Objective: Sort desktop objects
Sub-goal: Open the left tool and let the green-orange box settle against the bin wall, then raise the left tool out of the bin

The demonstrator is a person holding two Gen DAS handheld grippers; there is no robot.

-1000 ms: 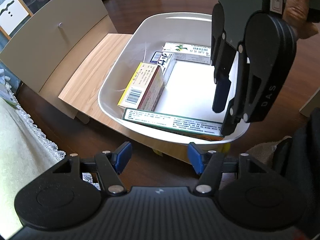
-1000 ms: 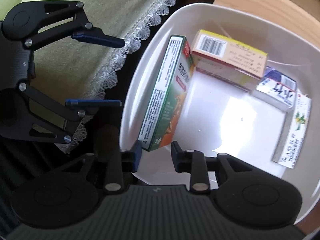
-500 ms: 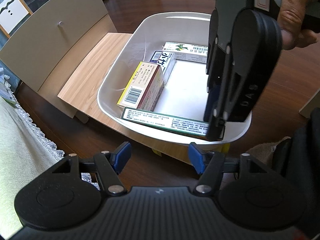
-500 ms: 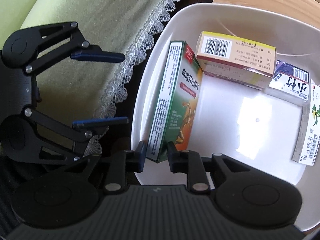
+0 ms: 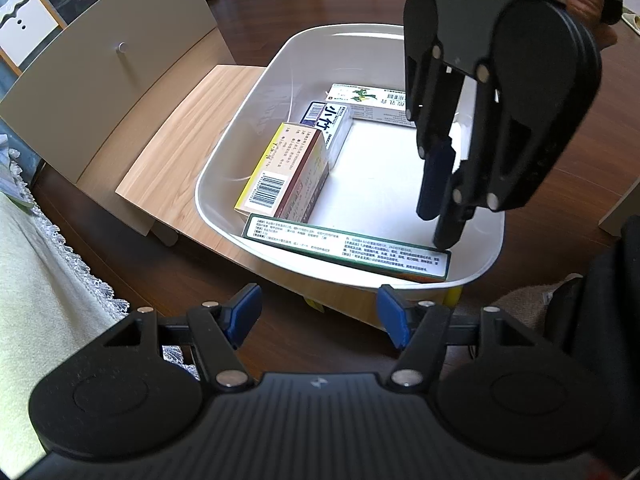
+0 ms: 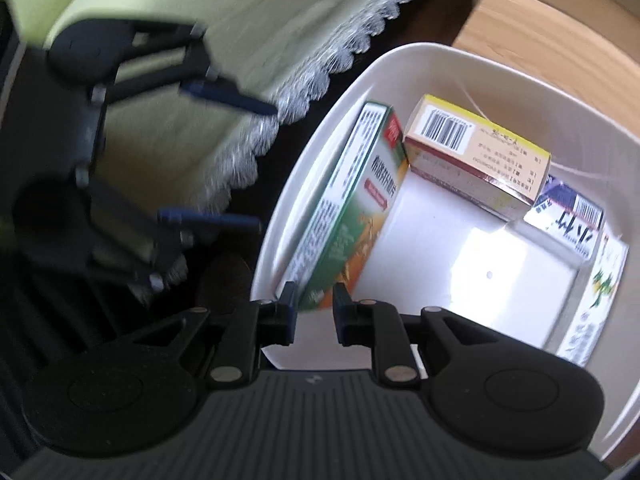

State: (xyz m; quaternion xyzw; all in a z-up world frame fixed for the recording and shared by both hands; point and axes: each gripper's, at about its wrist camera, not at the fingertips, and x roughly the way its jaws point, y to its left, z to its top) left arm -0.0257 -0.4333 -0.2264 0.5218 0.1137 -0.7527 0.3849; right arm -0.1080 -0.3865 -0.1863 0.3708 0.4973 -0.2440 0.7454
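Boxes fill the white tub point(image 5: 248, 152) in your left wrist view: a green box point(image 5: 348, 246) stands on its long edge against the near wall, a yellow box point(image 5: 280, 172) leans behind it, and a small blue-and-white box point(image 5: 328, 120) and a white carton point(image 5: 368, 100) lie further back. The tub sits on a wooden board point(image 5: 172, 148). Your left gripper point(image 5: 320, 316) hovers released, nothing between its blue pads. Your right gripper point(image 5: 438, 216) hangs over the tub's right side, tips close together by the green box's end.

In your right wrist view the picture is blurred; your right gripper point(image 6: 314, 312) has just been closing, and its pads flank the corner of the green box point(image 6: 348, 208) without visibly pressing it.
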